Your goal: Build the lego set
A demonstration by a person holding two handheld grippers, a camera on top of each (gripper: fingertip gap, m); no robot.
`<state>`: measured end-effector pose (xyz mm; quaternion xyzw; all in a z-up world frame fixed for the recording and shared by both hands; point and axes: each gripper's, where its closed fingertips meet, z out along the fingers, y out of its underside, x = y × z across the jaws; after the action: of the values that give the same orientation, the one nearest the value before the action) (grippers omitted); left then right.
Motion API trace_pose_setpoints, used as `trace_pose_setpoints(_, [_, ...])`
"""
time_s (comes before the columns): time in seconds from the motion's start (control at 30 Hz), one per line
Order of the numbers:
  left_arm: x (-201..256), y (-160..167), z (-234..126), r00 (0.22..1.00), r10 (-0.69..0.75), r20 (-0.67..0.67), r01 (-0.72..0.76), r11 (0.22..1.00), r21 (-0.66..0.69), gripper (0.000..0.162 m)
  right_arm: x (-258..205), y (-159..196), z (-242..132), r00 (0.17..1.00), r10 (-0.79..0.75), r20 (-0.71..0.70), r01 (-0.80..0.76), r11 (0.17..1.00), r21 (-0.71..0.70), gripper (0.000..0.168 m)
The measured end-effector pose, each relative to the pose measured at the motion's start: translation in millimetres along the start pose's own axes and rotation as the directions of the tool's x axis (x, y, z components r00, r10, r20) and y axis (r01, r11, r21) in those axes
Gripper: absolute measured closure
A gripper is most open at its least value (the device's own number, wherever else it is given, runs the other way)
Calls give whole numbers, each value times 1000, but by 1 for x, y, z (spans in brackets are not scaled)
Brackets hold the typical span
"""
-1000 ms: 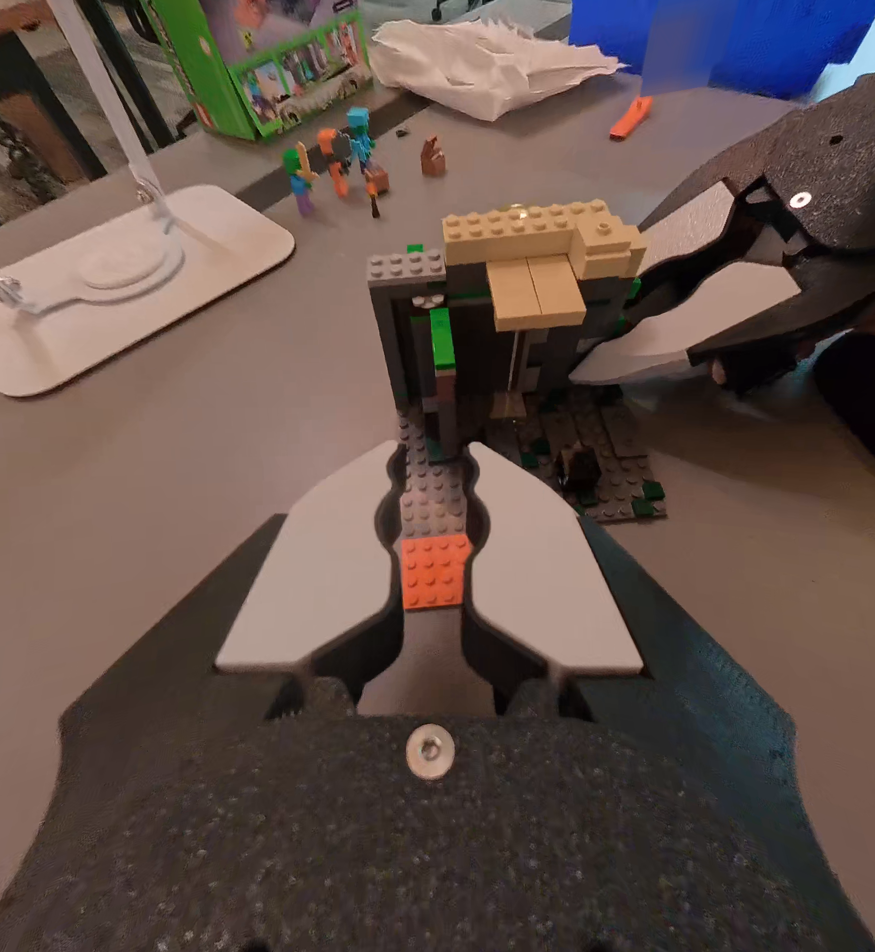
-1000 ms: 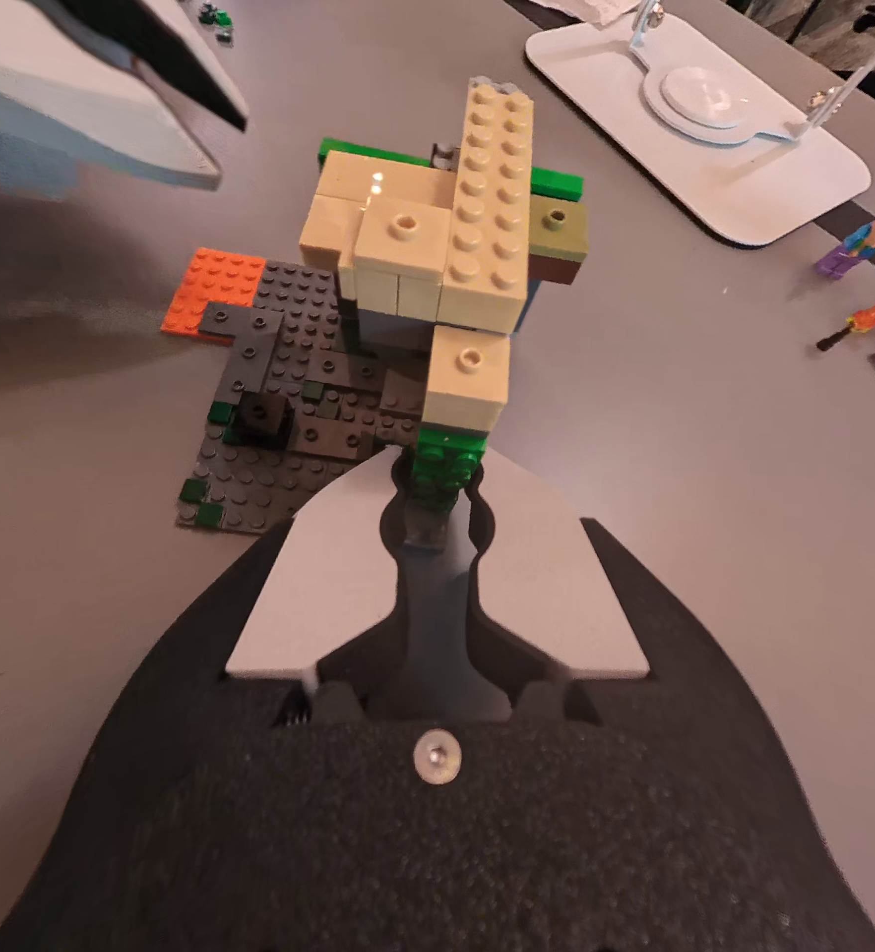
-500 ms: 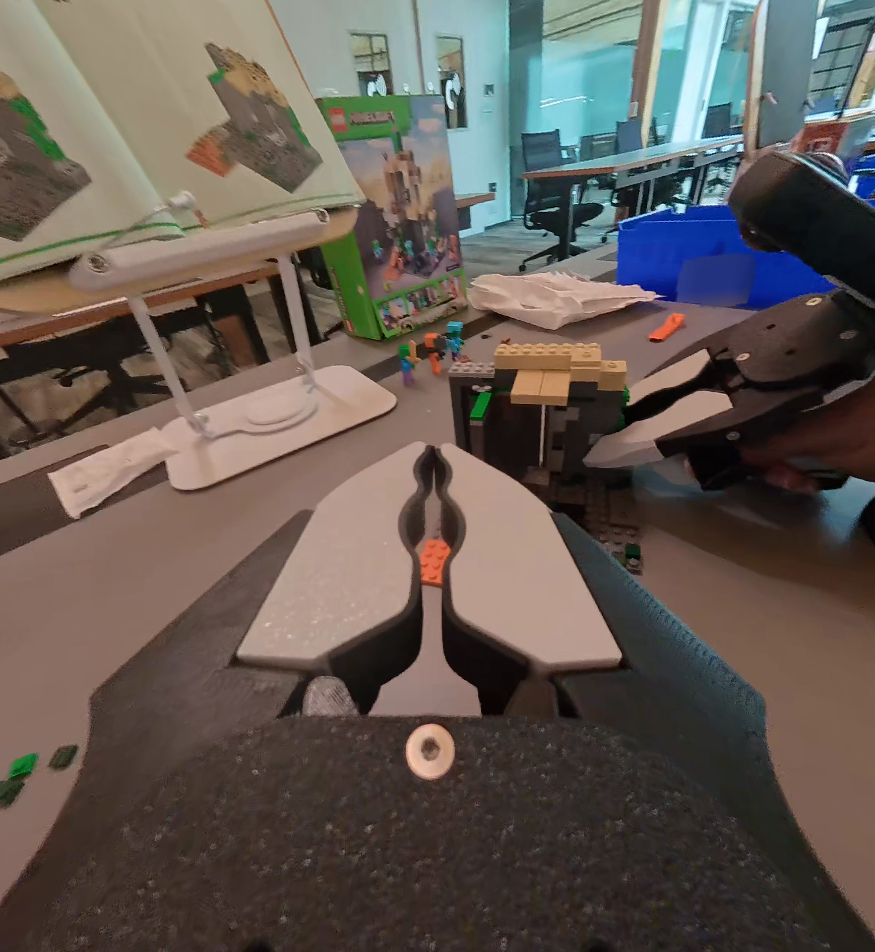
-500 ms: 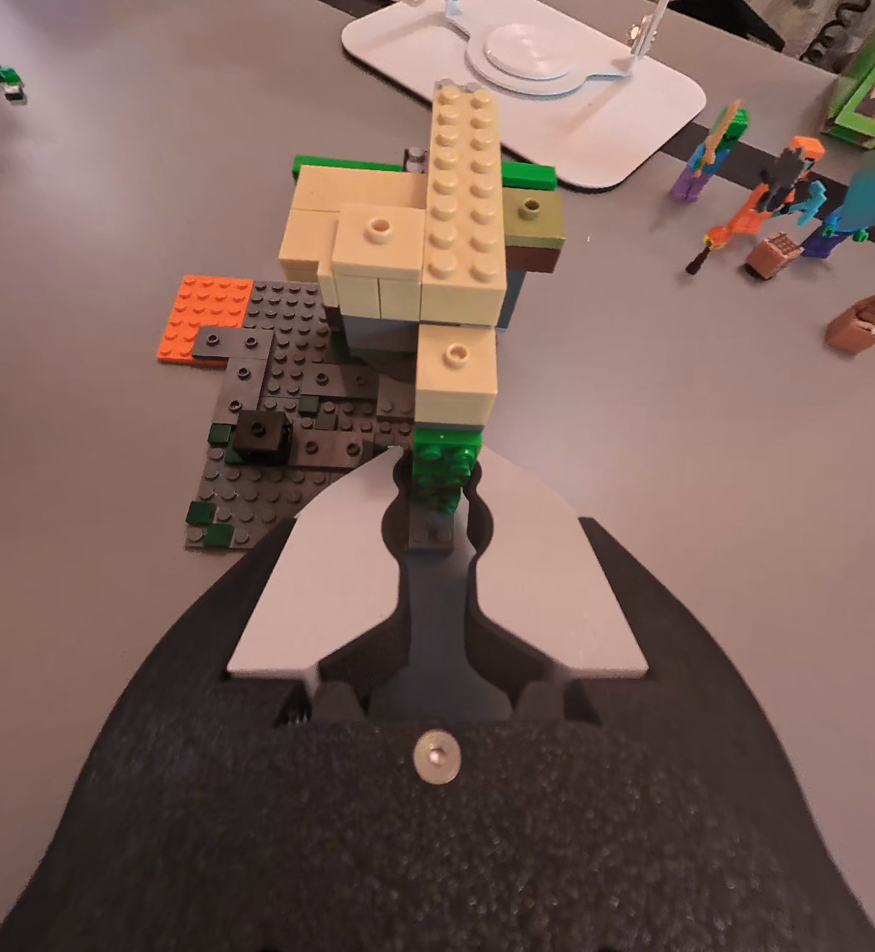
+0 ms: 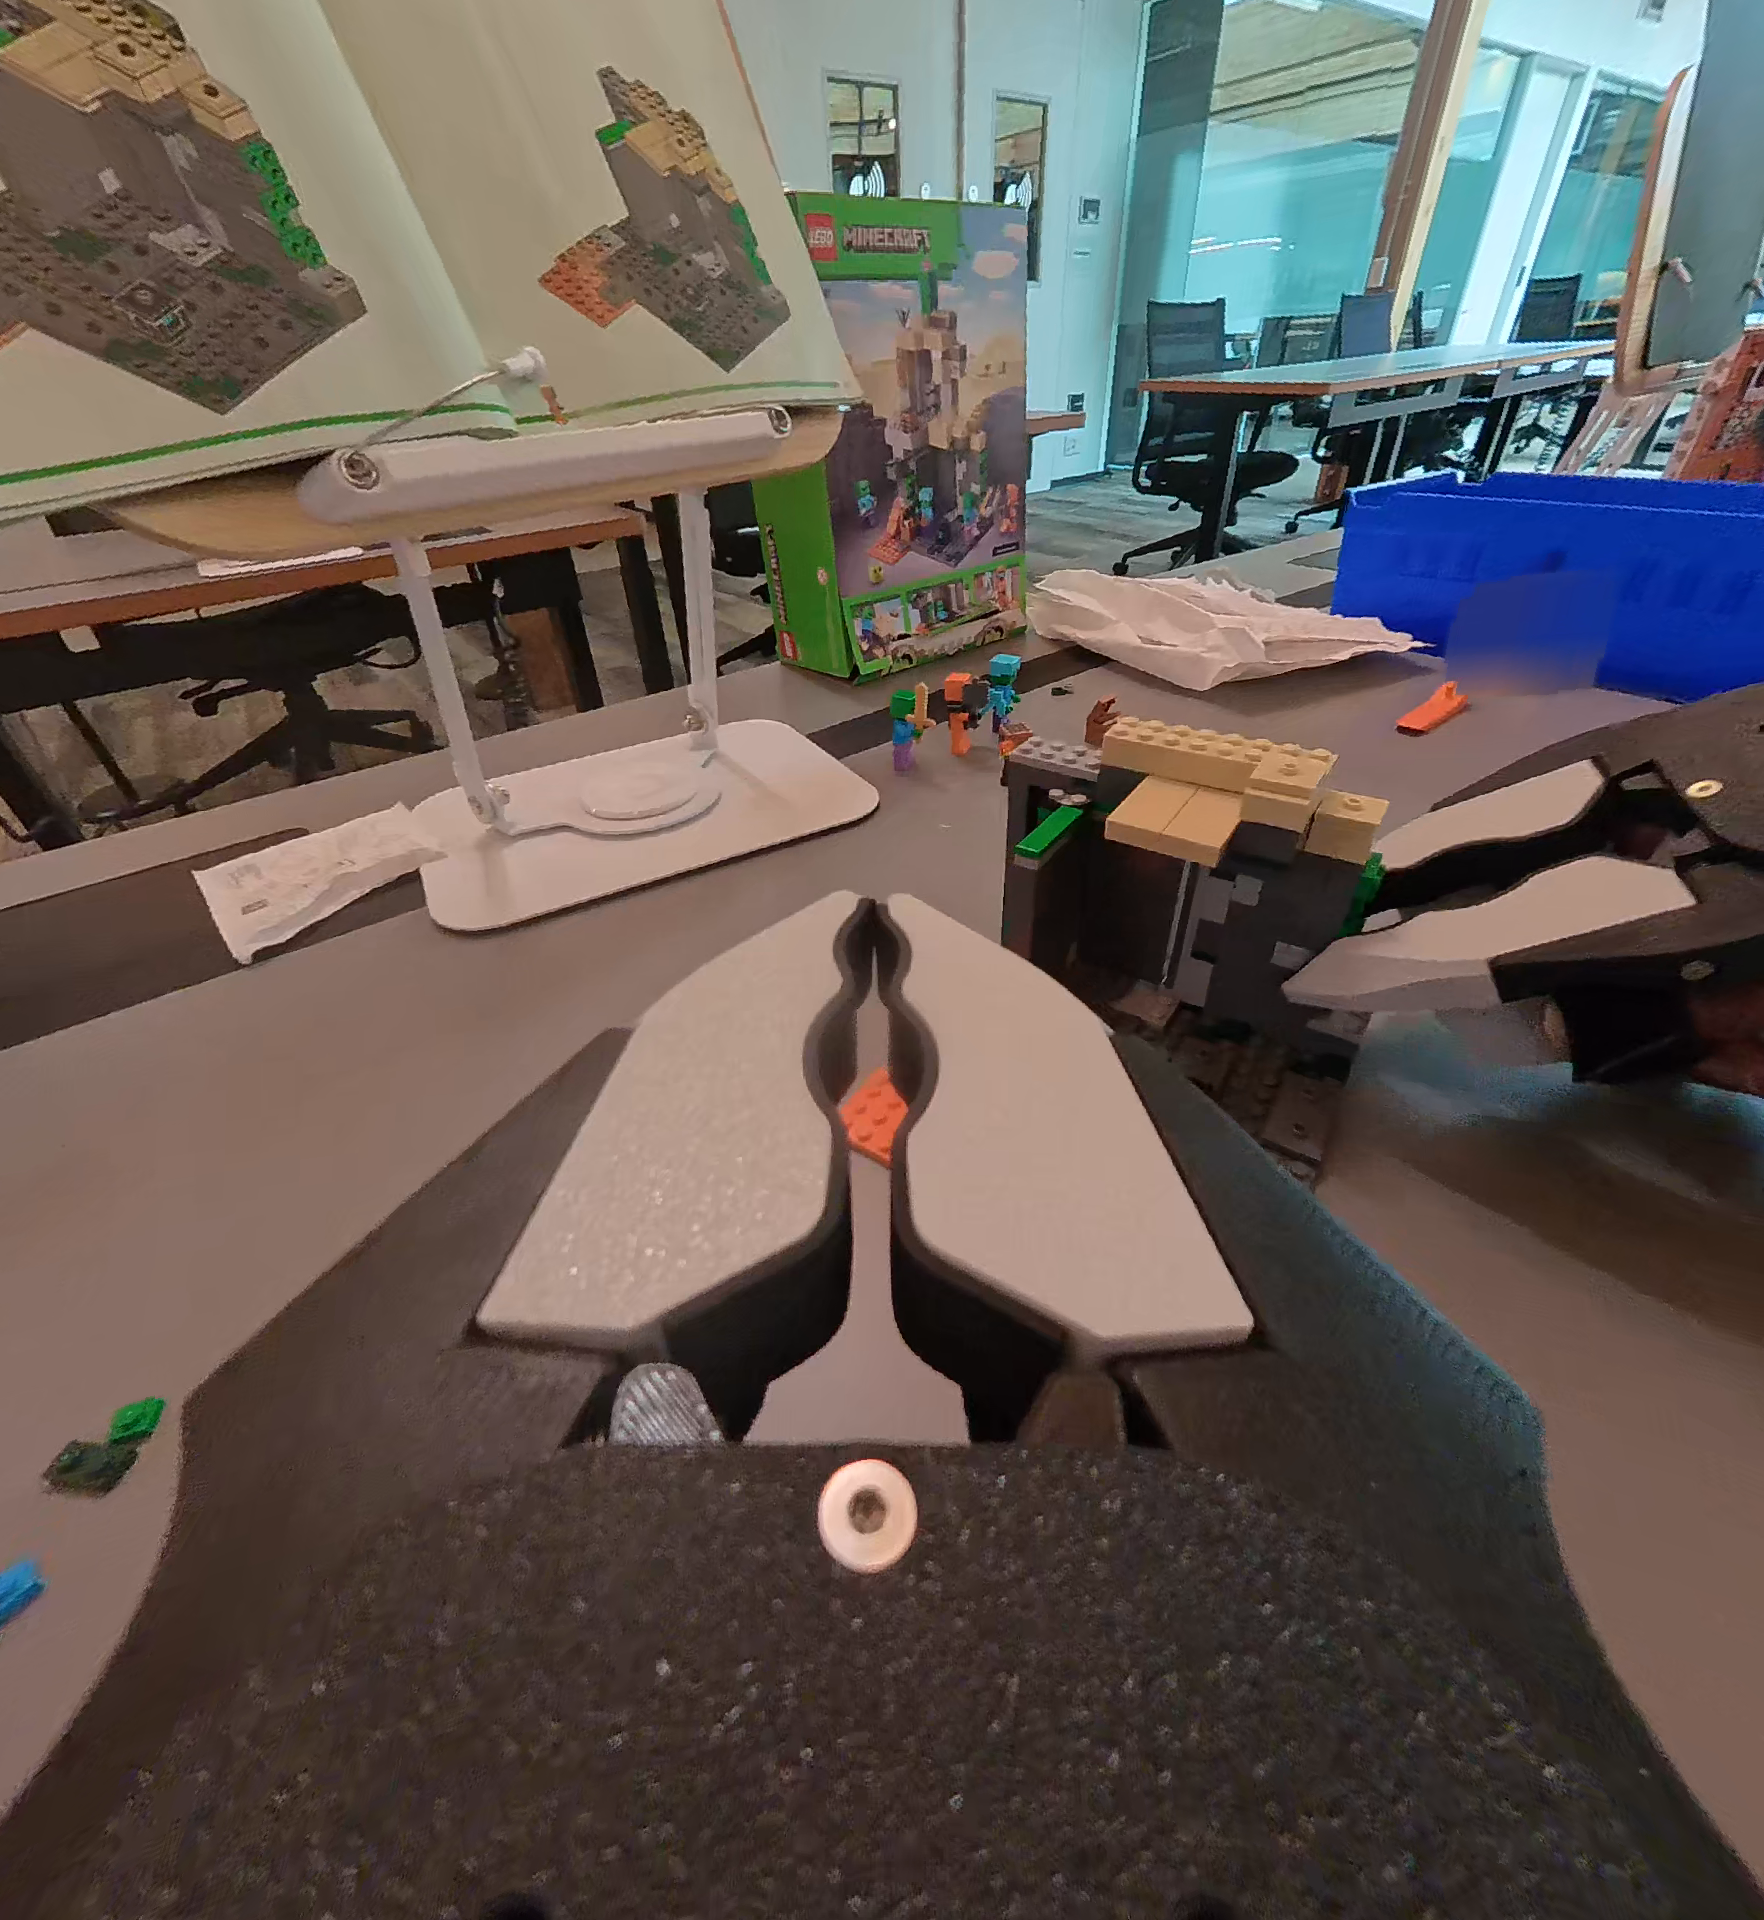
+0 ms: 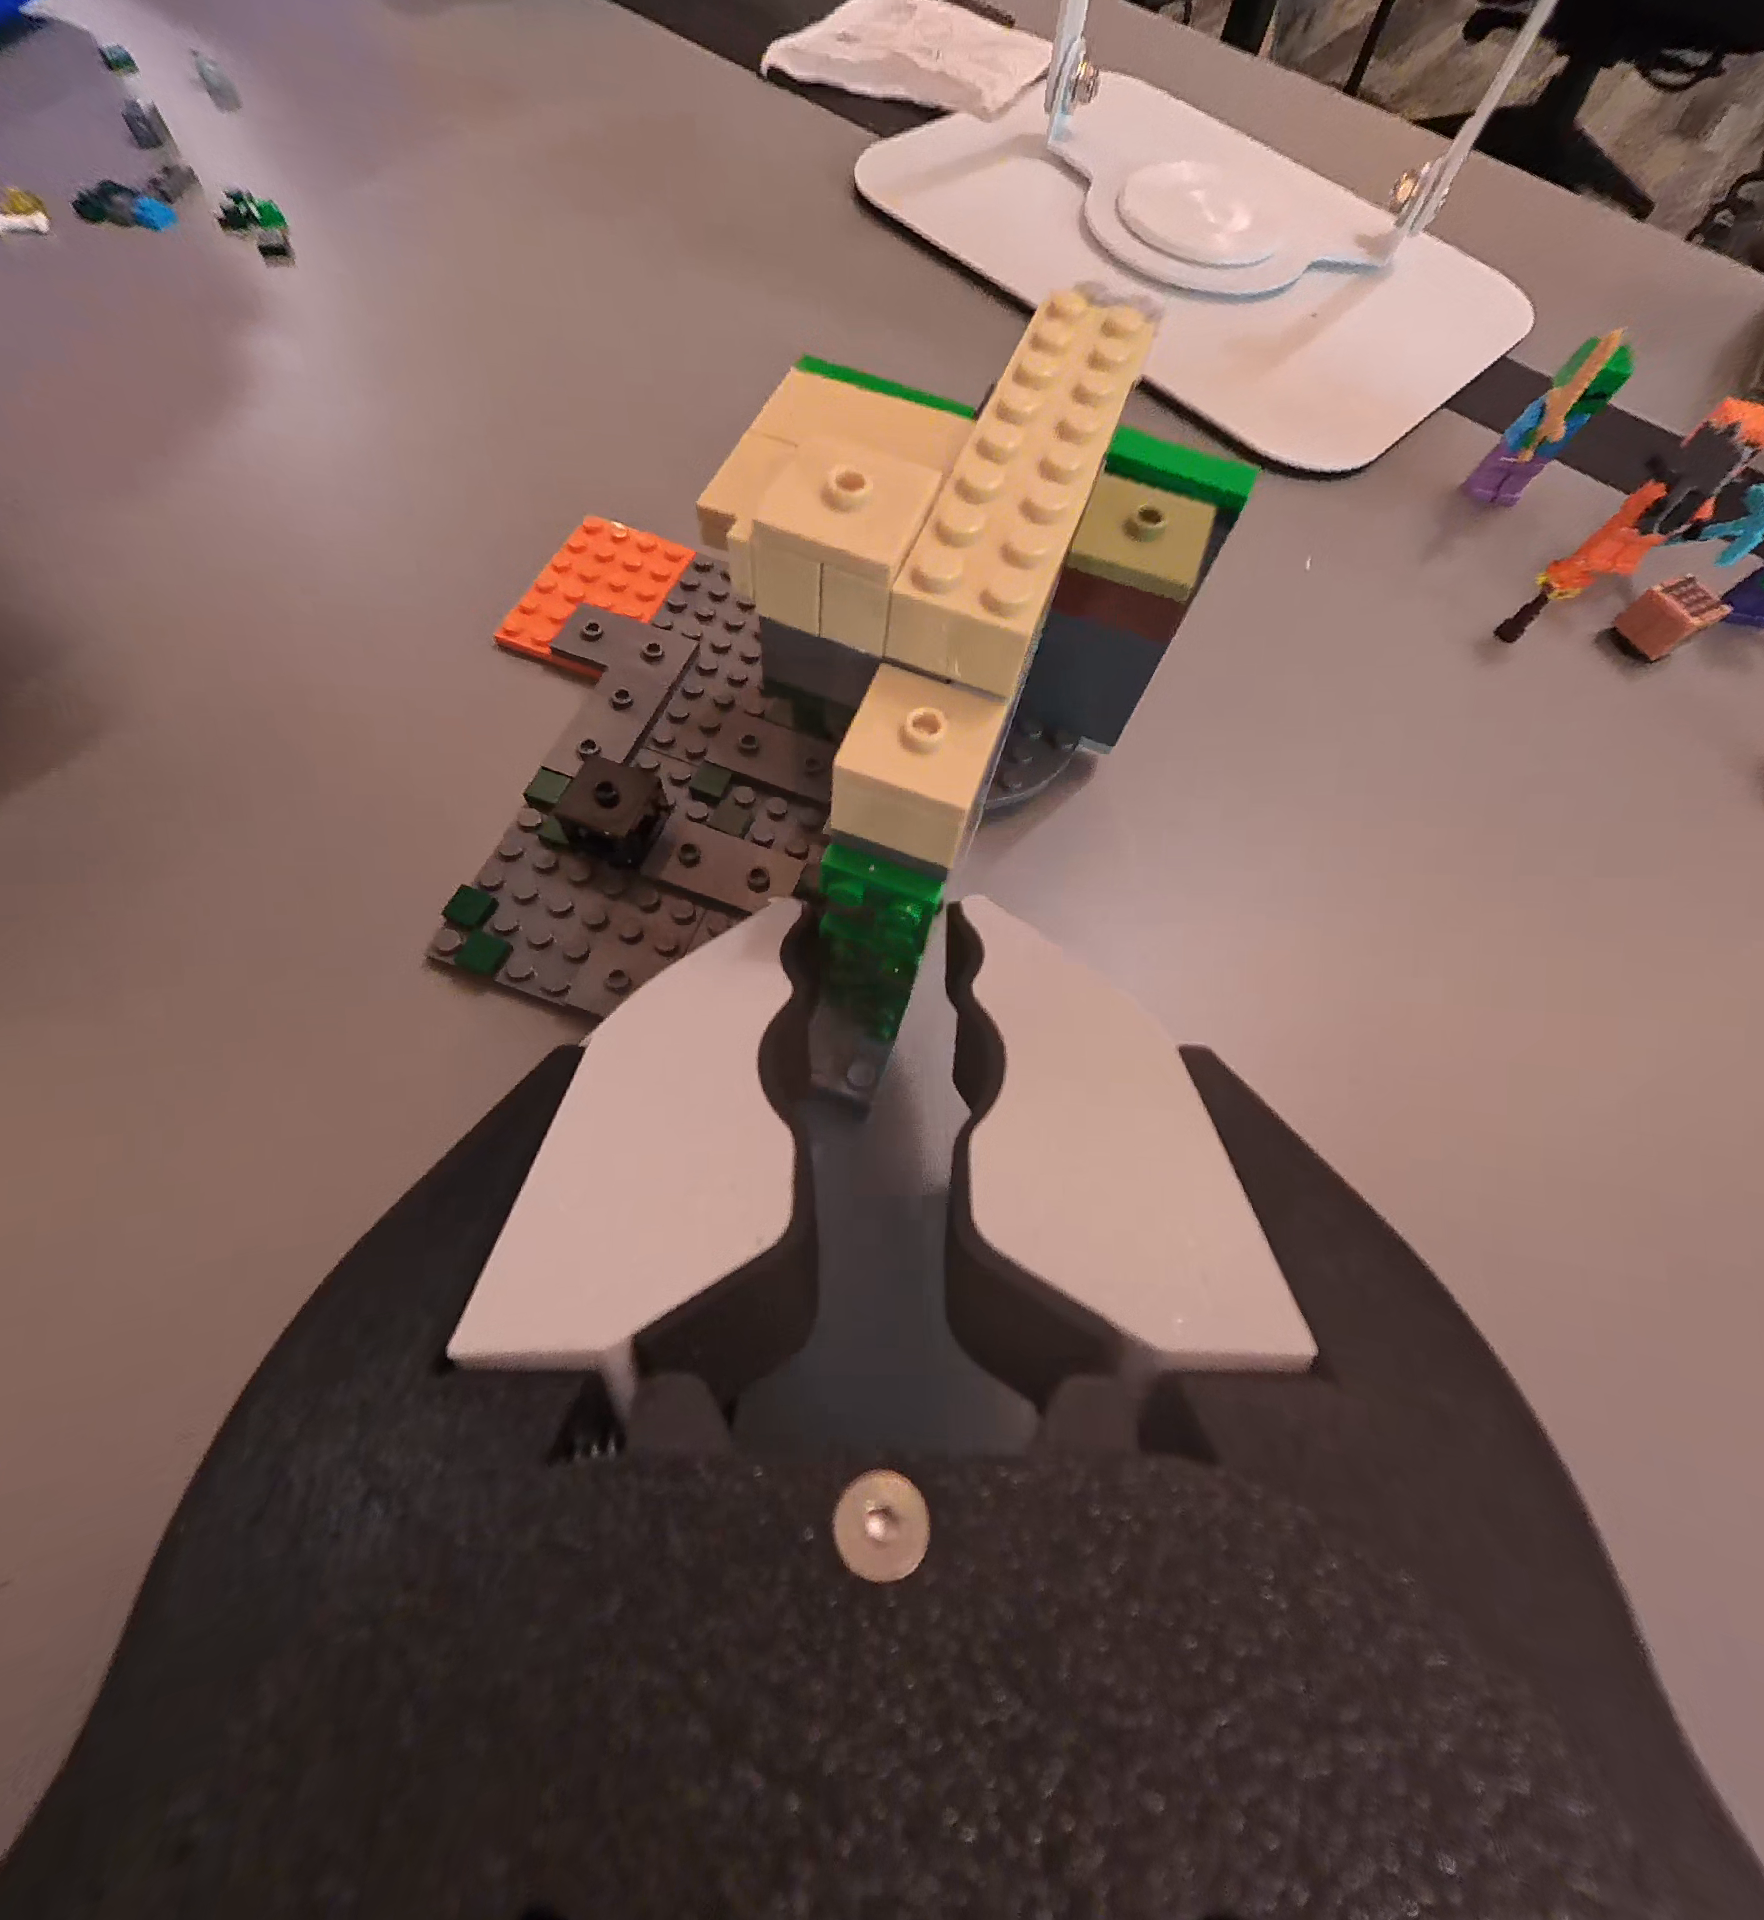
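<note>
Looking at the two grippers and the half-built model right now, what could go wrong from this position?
1. The right gripper has its fingers on either side of the green bricks at the model's edge; a sideways pull may detach them or slide the whole model.
2. The tan bricks on top overhang the base, so a bump could tip the build.
3. The left gripper is shut and empty, close to the orange plate; it may knock it.
</note>
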<state>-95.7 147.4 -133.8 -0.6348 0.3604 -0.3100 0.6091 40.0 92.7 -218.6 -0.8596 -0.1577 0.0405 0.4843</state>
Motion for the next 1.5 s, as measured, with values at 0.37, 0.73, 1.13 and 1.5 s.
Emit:
trace_pose_setpoints(0.37, [5,9,6,1000,15,-23,-16,999,-33,162,10,-7,-7,1000,-19,18,17,998,61,149])
trace_pose_setpoints(0.73, [2,12,8,1000,20,-8,-20,999,-46,162,21,-29,17,989,-35,140,23,996,87,150])
trace_pose_setpoints(1.13, [-23,-15,23,993,27,111,-32,999,44,162,62,-160,-57,989,-108,-105,146,849,508,157])
trace_pose_setpoints(1.5, [-69,-49,62,962,-93,258,65,991,116,162,99,-321,24,988,-45,-150,125,803,583,168])
